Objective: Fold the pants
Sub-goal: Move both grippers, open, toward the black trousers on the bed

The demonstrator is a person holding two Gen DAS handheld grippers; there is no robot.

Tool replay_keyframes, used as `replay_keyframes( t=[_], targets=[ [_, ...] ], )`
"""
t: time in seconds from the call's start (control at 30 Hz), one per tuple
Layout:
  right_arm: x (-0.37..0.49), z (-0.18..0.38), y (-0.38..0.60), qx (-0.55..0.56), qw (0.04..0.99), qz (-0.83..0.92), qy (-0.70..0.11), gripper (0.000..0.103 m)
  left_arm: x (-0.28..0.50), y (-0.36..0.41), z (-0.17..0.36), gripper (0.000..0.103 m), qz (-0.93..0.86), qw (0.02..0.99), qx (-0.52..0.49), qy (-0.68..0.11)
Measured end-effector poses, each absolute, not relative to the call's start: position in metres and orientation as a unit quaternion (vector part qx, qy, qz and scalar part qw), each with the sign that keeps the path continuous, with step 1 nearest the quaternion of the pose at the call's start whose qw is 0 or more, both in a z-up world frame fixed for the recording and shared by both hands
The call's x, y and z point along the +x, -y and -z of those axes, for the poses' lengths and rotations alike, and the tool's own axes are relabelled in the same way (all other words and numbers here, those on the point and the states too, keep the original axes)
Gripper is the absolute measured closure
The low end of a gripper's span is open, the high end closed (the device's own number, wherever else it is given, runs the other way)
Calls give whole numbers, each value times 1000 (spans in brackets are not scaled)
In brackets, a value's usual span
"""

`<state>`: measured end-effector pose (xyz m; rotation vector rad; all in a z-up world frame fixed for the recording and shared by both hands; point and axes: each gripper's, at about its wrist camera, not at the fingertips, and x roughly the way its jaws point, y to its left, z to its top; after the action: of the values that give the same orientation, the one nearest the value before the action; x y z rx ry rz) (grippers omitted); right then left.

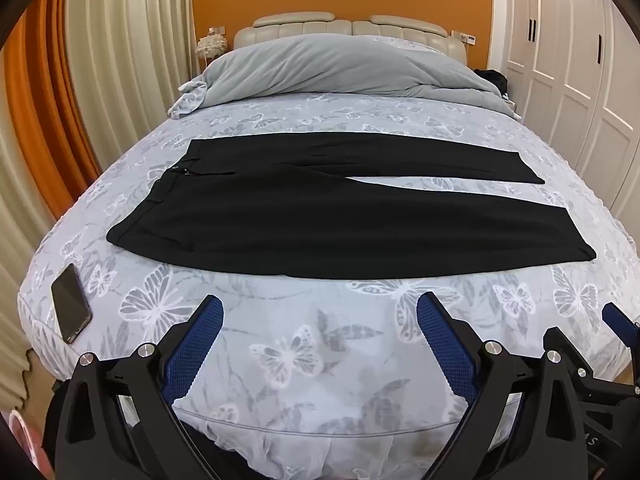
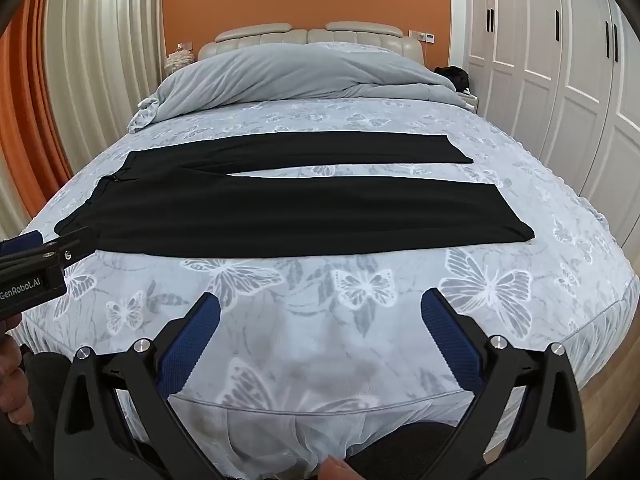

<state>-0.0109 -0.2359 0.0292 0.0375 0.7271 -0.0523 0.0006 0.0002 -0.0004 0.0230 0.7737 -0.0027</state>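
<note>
Left wrist view: pants [image 1: 320, 220] are laid flat mid-frame, unfolded; left gripper [image 1: 320, 312] and right gripper [image 2: 320, 312] are spread, empty.

Two fisheye views look forward and downward from the foot of a bed [image 1: 320, 360] toward its headboard [image 2: 308, 38] and an orange wall. Each sits close above the near mattress edge. Both share the black pants [image 1: 340, 220] spread mid-frame; the right view sits slightly rightward.

Phone [image 1: 71, 303] on bed [image 1: 320, 360], duvet [image 1: 340, 68] behind.
</note>
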Motion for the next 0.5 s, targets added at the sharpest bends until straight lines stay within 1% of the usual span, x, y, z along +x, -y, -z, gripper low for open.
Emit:
replay_keyframes(
  t=[0.5],
  targets=[
    [-10,-27,234,17,934,25,-357,5,1,-6,4,8,-3,926,19,-376]
  ],
)
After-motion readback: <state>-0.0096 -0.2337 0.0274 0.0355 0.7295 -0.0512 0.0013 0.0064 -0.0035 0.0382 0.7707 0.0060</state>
